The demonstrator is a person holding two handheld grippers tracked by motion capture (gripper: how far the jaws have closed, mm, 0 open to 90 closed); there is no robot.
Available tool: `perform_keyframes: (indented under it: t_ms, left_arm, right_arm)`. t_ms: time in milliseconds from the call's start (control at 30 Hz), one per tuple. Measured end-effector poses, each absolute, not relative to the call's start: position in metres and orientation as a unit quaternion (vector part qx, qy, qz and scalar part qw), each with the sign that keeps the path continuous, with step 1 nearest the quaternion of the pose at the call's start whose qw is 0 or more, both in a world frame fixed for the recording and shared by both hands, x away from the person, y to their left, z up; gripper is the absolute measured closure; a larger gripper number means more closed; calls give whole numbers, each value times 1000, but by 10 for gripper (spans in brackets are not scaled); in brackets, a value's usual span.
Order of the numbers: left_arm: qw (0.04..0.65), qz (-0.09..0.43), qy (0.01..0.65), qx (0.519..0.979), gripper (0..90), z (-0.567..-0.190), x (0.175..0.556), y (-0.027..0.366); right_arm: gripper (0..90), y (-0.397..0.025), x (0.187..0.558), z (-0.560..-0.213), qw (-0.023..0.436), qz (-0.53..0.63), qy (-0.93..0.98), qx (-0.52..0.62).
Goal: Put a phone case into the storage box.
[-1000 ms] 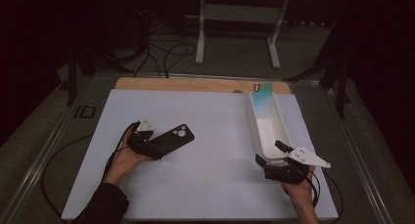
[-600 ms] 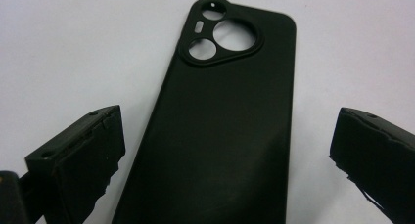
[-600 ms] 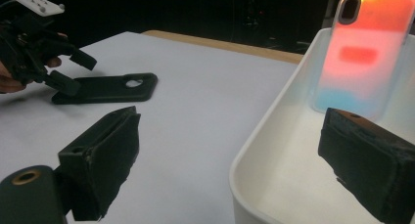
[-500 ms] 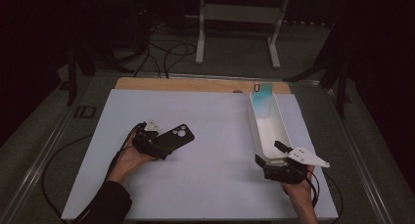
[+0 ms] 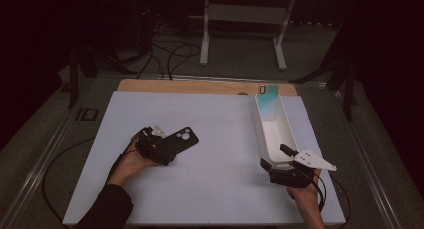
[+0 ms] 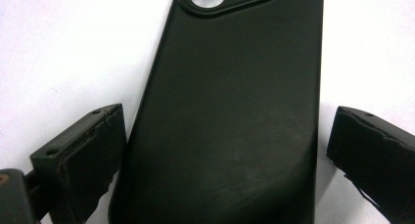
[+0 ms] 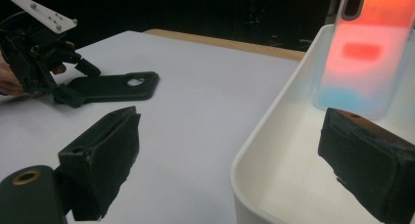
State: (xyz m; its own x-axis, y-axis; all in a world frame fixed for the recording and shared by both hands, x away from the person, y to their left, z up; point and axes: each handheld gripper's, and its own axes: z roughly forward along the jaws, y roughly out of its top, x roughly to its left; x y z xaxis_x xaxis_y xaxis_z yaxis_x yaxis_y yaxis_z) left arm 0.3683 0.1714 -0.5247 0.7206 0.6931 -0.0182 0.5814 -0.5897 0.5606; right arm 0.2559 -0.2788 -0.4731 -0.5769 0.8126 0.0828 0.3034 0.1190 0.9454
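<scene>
In the high view the left tongs and the hand behind them cover the near end of the black phone case, which lies flat on the white surface. The left gripper view shows the jaws spread wide at either side of that end, one close against its edge, the other apart, gripping nothing. The right tongs straddle the near wall of the white tray, jaws wide apart and empty, and the right gripper view shows a pink-to-blue phone case leaning upright inside, its top cut off.
</scene>
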Motion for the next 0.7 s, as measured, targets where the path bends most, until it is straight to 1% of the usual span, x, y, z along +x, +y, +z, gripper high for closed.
perform_keyframes:
  t_ms: [133, 267, 400, 700]
  left_arm:
    - [271, 100, 360, 887, 36, -524, 368, 171]
    - [267, 97, 356, 890, 120, -521, 365, 169]
    - [260, 96, 359, 891, 123, -520, 365, 168]
    - [255, 97, 369, 888, 166, -516, 362, 166]
  right_arm:
    - [80, -278, 256, -473, 238, 534, 710, 393]
    - [80, -278, 256, -473, 237, 534, 709, 395]
    - [80, -278, 256, -473, 236, 534, 709, 395]
    - [80, -276, 255, -471, 232, 537, 710, 393]
